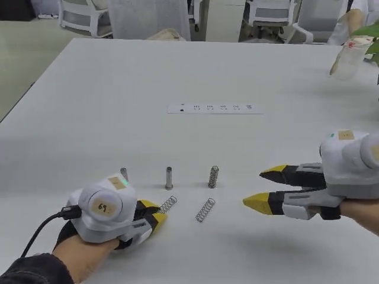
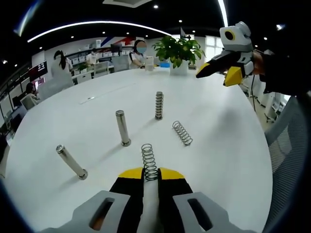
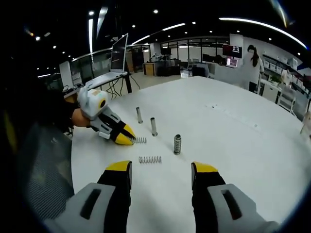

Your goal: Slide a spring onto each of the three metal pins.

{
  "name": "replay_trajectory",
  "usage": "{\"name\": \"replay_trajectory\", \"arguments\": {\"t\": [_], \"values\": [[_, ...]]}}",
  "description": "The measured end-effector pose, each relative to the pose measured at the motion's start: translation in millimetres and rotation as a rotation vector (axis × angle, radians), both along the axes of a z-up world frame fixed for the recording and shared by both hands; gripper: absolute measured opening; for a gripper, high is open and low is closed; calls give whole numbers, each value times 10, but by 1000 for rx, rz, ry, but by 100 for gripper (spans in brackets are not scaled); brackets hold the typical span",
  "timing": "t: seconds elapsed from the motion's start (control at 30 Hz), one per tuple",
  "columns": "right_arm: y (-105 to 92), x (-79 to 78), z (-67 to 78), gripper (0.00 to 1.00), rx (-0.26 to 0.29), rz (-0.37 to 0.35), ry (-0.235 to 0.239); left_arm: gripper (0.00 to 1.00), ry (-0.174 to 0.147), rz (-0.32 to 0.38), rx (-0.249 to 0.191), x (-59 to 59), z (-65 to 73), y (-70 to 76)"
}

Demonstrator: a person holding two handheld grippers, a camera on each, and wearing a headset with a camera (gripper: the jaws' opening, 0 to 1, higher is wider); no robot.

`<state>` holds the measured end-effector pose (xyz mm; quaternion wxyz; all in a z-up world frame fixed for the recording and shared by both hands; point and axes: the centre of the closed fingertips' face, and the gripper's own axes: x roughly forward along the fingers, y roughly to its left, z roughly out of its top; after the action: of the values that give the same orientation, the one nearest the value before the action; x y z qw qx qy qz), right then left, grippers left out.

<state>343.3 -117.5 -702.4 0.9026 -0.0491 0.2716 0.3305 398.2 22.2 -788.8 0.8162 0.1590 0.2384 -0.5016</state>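
Three upright metal pins stand in a row on the white table: the left pin and the middle pin are bare, and the right pin carries a spring. My left gripper is shut on the near end of a loose spring, which lies on the table; in the left gripper view that spring sticks out between the yellow tips. Another loose spring lies to its right. My right gripper hovers open above the table, right of the springs, holding nothing.
A white power strip lies flat farther back on the table. At the far right edge stand a plastic bottle and a green plant. Chairs line the table's far side.
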Motion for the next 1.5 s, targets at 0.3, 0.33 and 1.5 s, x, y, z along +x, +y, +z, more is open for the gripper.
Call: {"name": "replay_trajectory", "arguments": {"t": [0.3,0.33,1.5], "values": [[2,-36,-39,66,38,-18,0,2,16,-8,-6,-24,11,15],[16,-48,-52,70,43,-18,6,2,18,-10,-7,-30,18,20],[482,-226,101,74,105,92,12,2,-79,-245,-162,-723,1011,-23]]}}
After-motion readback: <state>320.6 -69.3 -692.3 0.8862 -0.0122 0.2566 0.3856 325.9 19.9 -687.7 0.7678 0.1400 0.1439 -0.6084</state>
